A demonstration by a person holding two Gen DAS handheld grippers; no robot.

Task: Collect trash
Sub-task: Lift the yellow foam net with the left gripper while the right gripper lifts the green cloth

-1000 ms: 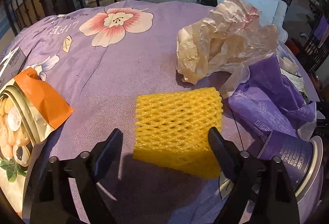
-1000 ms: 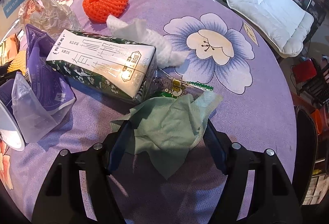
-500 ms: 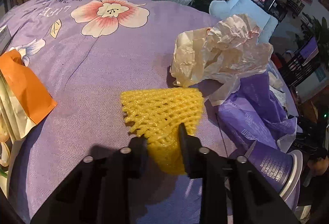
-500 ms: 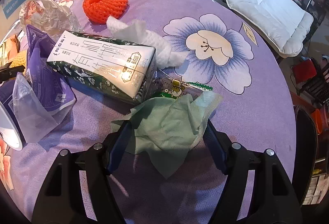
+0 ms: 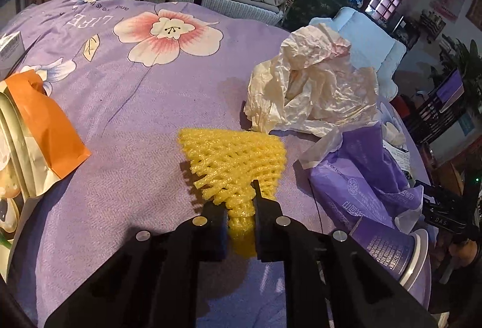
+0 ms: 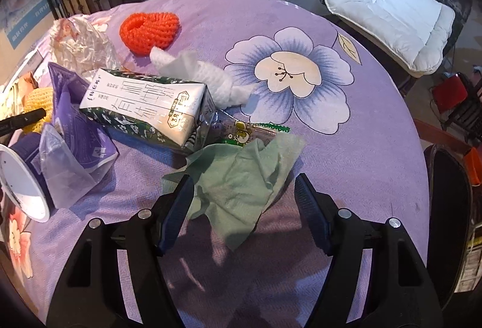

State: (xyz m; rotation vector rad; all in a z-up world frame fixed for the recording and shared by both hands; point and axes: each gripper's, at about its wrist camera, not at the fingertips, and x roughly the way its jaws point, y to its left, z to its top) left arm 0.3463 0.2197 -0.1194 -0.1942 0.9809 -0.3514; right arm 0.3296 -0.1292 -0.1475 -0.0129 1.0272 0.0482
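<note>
Yellow foam netting (image 5: 238, 159) is the one piece of rubbish in hand so far: the left gripper (image 5: 240, 215) has its two fingers pressed together on the near end of the net, squeezing it into a narrow neck at lower centre of the left wrist view while the rest fans out above on the purple flowered tablecloth (image 5: 144, 105). Whether the net is off the cloth yet I cannot tell. Nearly everything else seems to be waiting. In that view a crumpled cream paper (image 5: 313, 87) lies just beyond the net at upper right, a purple plastic bag (image 5: 361, 177) and a purple cup (image 5: 391, 249) on its side sit at the right edge, and an orange-topped snack packet (image 5: 39, 129) lies at far left. In the right wrist view the right gripper (image 6: 242, 207) stands spread wide around a crumpled green tissue (image 6: 238, 177) at lower centre, not gripping it; above that lie a milk carton (image 6: 147, 108), a small printed wrapper (image 6: 247, 130), a white foam net (image 6: 208, 78) and an orange-red foam net (image 6: 149, 29) toward the upper left. No bin or collecting bag shows in either view, so the job looks barely begun, with the tissue the likely next pickup.
</note>
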